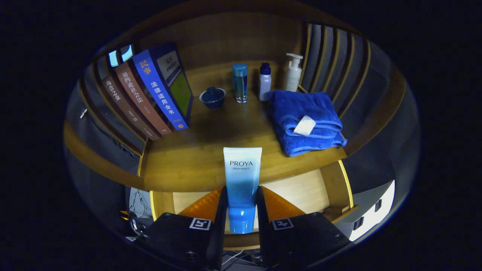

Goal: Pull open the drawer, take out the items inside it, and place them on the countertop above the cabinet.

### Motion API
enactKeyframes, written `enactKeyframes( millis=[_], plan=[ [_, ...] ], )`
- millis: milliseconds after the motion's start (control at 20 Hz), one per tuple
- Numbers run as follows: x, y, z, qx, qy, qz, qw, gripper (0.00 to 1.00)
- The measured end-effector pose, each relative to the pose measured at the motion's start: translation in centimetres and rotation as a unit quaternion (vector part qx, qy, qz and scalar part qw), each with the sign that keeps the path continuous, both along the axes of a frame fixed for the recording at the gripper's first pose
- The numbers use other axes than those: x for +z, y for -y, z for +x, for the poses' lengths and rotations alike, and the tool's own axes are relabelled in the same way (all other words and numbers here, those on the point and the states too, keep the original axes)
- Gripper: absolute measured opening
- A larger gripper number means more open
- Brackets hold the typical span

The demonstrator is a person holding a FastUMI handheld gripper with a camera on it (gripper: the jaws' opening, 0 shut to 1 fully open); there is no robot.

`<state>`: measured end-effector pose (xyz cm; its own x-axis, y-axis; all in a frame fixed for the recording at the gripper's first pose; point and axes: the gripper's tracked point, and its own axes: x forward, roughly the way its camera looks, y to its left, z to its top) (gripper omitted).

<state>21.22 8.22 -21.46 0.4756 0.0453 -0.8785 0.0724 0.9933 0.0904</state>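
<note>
A white-to-blue cosmetic tube point(242, 177) with a blue cap is held between my fingers, cap end toward me. My gripper point(242, 205) is shut on the tube near its cap. The tube's flat end reaches out over the front edge of the wooden countertop point(196, 150). Below the tube and my fingers the drawer point(301, 192) stands pulled open, its pale wooden bottom showing. Whether anything else lies in the drawer I cannot tell, as my fingers hide much of it.
Several books point(150, 94) lean at the countertop's left. A folded blue towel point(303, 120) lies at the right. Along the back stand a small blue lidded bowl point(212, 97), a clear blue bottle point(240, 82), a white bottle point(264, 81) and a pump bottle point(293, 71).
</note>
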Motion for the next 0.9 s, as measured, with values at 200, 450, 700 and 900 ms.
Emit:
enactKeyframes(
  millis=[200, 450, 700, 900],
  plan=[
    [-2.4, -1.4, 3.9, 0.039, -0.019, 0.013, 0.999, 0.44],
    [-5.4, -3.6, 7.3, 0.085, -0.029, 0.027, 0.996, 0.44],
    [-5.8, -4.7, 8.3, 0.092, -0.039, 0.044, 0.994, 0.44],
    [-6.8, -5.6, 8.6, 0.113, -0.050, 0.045, 0.991, 0.44]
  ],
)
